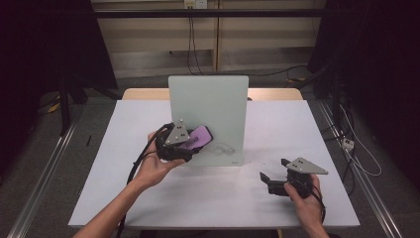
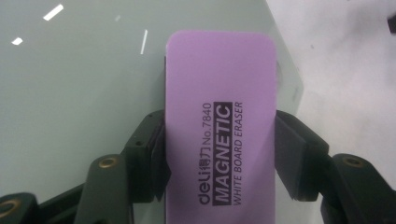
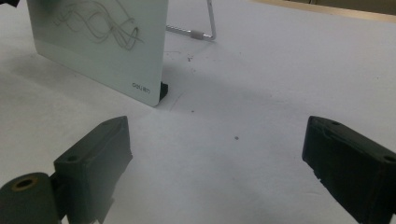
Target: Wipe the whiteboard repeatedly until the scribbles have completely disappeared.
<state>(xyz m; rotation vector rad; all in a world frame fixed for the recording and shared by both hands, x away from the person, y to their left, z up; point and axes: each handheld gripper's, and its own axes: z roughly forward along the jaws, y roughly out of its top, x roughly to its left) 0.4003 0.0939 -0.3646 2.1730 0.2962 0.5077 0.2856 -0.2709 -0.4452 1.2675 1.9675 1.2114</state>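
While both hands sit low in the high view, these lines tell the scene.

Left gripper (image 1: 190, 144): centre-left of the high view, in the person's left hand (image 1: 157, 166), clenched on the eraser; the grey plate on top faces the camera.

Eraser (image 2: 219, 126): purple, printed "MAGNETIC WHITE BOARD ERASER"; in the left gripper view it runs from the bottom edge to near the top, with one black jaw pressed on each long side. In the high view it sticks out toward the upper right of the gripper, over the lower left part of the board.

Board (image 1: 213, 114): pale glass whiteboard, upright at the middle of the high view, leaning back on a metal stand (image 3: 205, 28) seen at the top of the right gripper view. Whether the eraser touches its face I cannot tell.

Scribble (image 3: 98, 23): grey looping lines on the board, upper left of the right gripper view; at the board's lower right in the high view, just right of the eraser.

Right gripper (image 1: 272, 181): lower right of the high view, in the right hand (image 1: 309, 206), released, jaws wide apart over bare table (image 3: 243, 93), well apart from the board.

Table: white sheet, with a few dark specks near the board's corner.
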